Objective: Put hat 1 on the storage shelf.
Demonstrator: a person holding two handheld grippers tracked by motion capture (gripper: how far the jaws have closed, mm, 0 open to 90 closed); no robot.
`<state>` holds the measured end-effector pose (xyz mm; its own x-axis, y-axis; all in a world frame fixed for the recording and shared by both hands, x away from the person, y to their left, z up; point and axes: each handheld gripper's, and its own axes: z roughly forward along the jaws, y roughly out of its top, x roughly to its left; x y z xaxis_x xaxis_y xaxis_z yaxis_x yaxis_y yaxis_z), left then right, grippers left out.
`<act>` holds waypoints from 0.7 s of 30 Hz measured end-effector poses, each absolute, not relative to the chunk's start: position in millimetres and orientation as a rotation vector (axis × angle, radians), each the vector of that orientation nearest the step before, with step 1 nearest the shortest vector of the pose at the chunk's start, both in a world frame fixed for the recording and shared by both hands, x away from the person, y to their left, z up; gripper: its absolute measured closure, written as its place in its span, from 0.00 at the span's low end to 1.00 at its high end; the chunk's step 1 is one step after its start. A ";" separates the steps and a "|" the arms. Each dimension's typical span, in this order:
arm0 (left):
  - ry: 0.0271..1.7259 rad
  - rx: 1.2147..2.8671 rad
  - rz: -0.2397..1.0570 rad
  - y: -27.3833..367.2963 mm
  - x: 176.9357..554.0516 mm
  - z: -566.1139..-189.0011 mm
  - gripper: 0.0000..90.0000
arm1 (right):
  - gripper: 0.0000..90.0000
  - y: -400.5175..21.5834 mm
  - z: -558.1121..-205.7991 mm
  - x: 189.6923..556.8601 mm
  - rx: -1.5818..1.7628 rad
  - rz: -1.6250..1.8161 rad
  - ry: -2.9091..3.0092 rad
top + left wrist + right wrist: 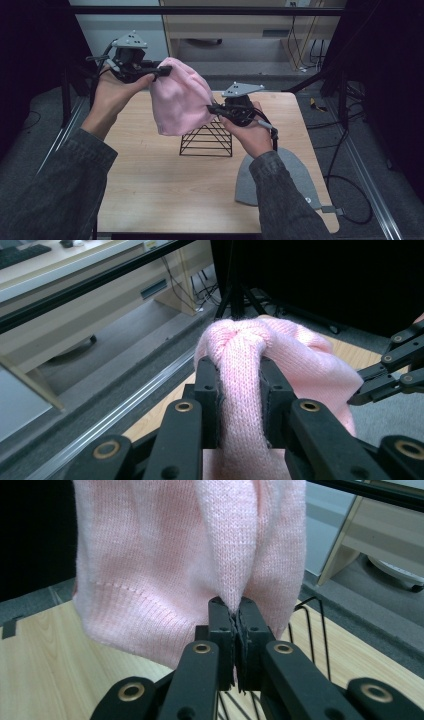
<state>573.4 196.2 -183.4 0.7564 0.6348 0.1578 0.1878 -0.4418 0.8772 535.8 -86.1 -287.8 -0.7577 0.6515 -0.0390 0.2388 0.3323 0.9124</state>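
Left gripper (159,73): jaws clamped on a thick bunched fold at the crown of the pink knit hat (180,97); in the left gripper view (239,405) the wool fills the whole gap between the jaws and bulges out past them.
Right gripper (216,109): jaws nearly together, pinching a thin pleat of the same hat at its right side, close to the ribbed band; the right gripper view (234,625) shows the knit (190,555) hanging above and to both sides of that pinch.
Hat position: held in the air between the two grippers, over the far middle of the wooden table (150,185), its lower edge just above and partly in front of the black wire stand (207,140).
Handling, as I judge it: light, soft and limp; it sags and folds under its own weight, stretches when pulled, and will not hold a shape unaided. Not fragile, though a jaw edge could snag a stitch.
Grip quality: knit gives good friction, so slipping seems unlikely; the right pinch is shallow and would let go first under a hard tug.
Where to hold: the ribbed band is the firmest part; two spread grips on it would open the mouth best.
Nearby: a grey hat (300,175) lies flat at the near right of the table, partly under the right sleeve.
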 end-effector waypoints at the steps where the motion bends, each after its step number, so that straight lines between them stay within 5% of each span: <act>1: 0.619 2.008 0.594 194.6 576.0 -183.5 0.83 | 0.97 -86.8 -287.6 540.2 0.795 1.403 2.201; 21: 0.563 2.020 0.587 170.3 628.0 -212.7 0.83 | 0.98 -95.1 -316.6 561.4 0.874 1.342 2.182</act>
<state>628.0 170.3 -212.7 0.7812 0.5977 0.1801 0.1549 -0.4651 0.8716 561.4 -95.1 -316.6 -0.7080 0.7054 -0.0345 0.2875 0.3326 0.8982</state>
